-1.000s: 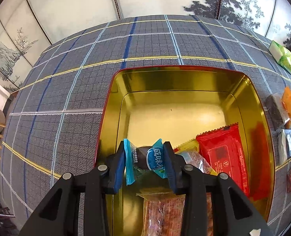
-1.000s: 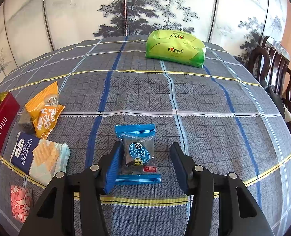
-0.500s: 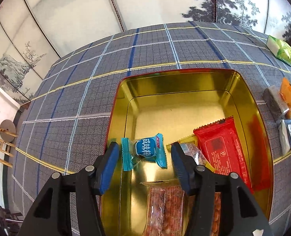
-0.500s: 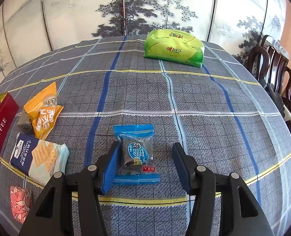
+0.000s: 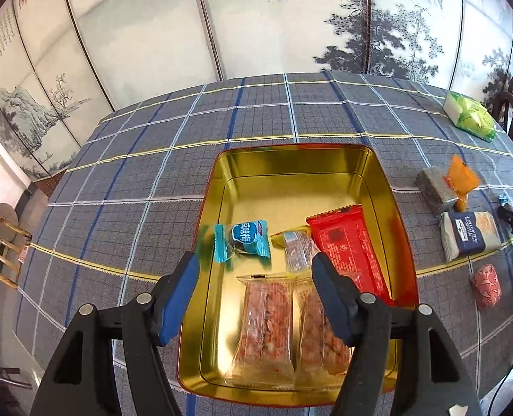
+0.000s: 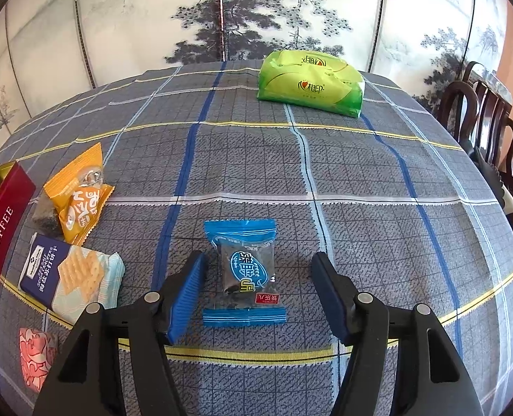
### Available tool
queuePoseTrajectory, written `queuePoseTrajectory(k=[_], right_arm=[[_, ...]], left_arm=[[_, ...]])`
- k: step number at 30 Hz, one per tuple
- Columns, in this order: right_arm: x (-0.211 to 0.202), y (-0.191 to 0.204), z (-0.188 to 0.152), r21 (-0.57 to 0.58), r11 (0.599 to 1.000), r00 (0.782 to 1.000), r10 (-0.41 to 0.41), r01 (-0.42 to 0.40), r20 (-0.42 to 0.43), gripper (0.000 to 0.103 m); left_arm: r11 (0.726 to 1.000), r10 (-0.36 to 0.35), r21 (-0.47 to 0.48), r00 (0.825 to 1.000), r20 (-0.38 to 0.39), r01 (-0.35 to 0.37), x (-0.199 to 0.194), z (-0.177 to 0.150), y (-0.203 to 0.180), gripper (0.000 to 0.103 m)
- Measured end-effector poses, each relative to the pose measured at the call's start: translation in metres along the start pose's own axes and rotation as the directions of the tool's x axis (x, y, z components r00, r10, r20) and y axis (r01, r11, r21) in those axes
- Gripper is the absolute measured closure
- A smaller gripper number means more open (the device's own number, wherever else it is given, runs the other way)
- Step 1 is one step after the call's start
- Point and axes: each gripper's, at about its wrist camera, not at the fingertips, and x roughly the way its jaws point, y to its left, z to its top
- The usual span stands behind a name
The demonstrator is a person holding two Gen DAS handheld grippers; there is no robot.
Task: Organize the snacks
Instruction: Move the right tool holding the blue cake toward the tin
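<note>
A gold tin (image 5: 291, 163) with a red outside sits on the checked tablecloth. In it lie a blue-wrapped candy (image 5: 241, 241), a red packet (image 5: 348, 248), a small yellow-edged packet (image 5: 296, 248) and two clear packs of reddish snacks (image 5: 267, 326). My left gripper (image 5: 254, 277) is open and empty above the tin's near half. My right gripper (image 6: 256, 289) is open, its fingers on either side of a second blue-wrapped candy (image 6: 244, 270) that lies on the cloth.
On the cloth beside the tin lie an orange packet (image 6: 79, 194), a cracker pack (image 6: 66, 277), a pink wrapped sweet (image 6: 34, 357) and a green tissue pack (image 6: 310, 83). The tin's red wall (image 6: 0, 242) is at the left. Dark chairs (image 6: 492, 131) stand at the right.
My left gripper opened, let the blue candy drop into the tin, and drew back and up. My right gripper has opened a little wider around the other blue candy.
</note>
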Motion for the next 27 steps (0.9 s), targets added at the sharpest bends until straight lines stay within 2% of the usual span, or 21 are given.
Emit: queuePoseTrajectory(k=[3, 12, 14, 16, 20, 22, 27], right_arm=[[0.001, 0.003, 0.001, -0.008, 1.0, 1.0, 0.006, -0.006, -0.009, 0.029], [-0.005, 0.003, -0.004, 0.0, 1.0, 1.0, -0.002, 0.002, -0.015, 0.031], [-0.008, 0.004, -0.005, 0.002, 1.0, 1.0, -0.002, 0.002, -0.013, 0.037], [-0.01, 0.003, -0.006, 0.009, 1.0, 1.0, 0.002, -0.002, -0.013, 0.048], [-0.011, 0.003, -0.005, 0.005, 1.0, 1.0, -0.002, 0.002, -0.026, 0.056], [-0.011, 0.004, -0.003, 0.004, 1.0, 0.999, -0.001, 0.001, -0.034, 0.066], [-0.012, 0.009, -0.002, 0.011, 1.0, 0.999, 0.009, -0.008, -0.05, 0.067]], left_arm=[[1.0, -0.007, -0.004, 1.0, -0.011, 0.007, -0.004, -0.007, 0.001, 0.038], [0.998, -0.005, -0.059, 1.0, -0.023, 0.004, -0.008, -0.016, 0.018, 0.036], [0.998, -0.001, -0.065, 1.0, -0.022, -0.001, -0.008, -0.017, 0.021, 0.036], [0.997, -0.002, -0.072, 1.0, -0.023, 0.0, -0.008, -0.018, 0.023, 0.036], [0.996, -0.007, -0.084, 1.0, -0.026, 0.005, -0.008, -0.018, 0.025, 0.036], [0.996, -0.011, -0.091, 1.0, -0.027, 0.009, -0.008, -0.019, 0.026, 0.035], [0.995, -0.019, -0.098, 0.999, -0.031, 0.016, -0.008, -0.022, 0.03, 0.034]])
